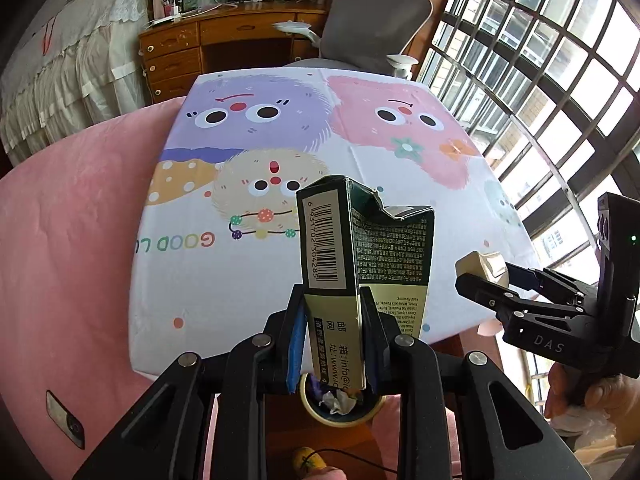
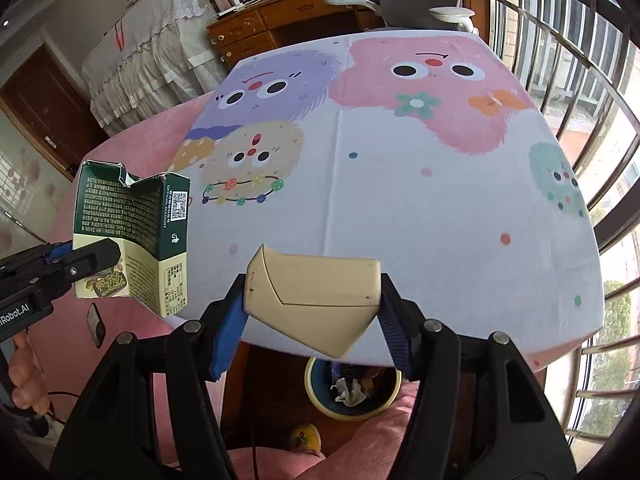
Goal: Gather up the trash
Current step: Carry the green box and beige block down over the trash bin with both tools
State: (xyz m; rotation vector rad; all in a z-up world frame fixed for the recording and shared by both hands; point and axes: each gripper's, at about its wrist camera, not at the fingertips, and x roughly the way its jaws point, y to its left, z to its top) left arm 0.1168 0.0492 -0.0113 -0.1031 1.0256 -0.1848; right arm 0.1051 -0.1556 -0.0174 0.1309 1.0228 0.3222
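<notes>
Two bits of trash are held up: a crumpled green carton is clamped by the left gripper, a smooth cream box by the right gripper.

The bin at the bottom centre of the left view is mostly hidden behind the carton and the left claw; its contents are too small to identify beyond crumpled paper. In the right view the cream box covers the bin's far rim. A yellow object at the bottom is partly hidden.
</notes>
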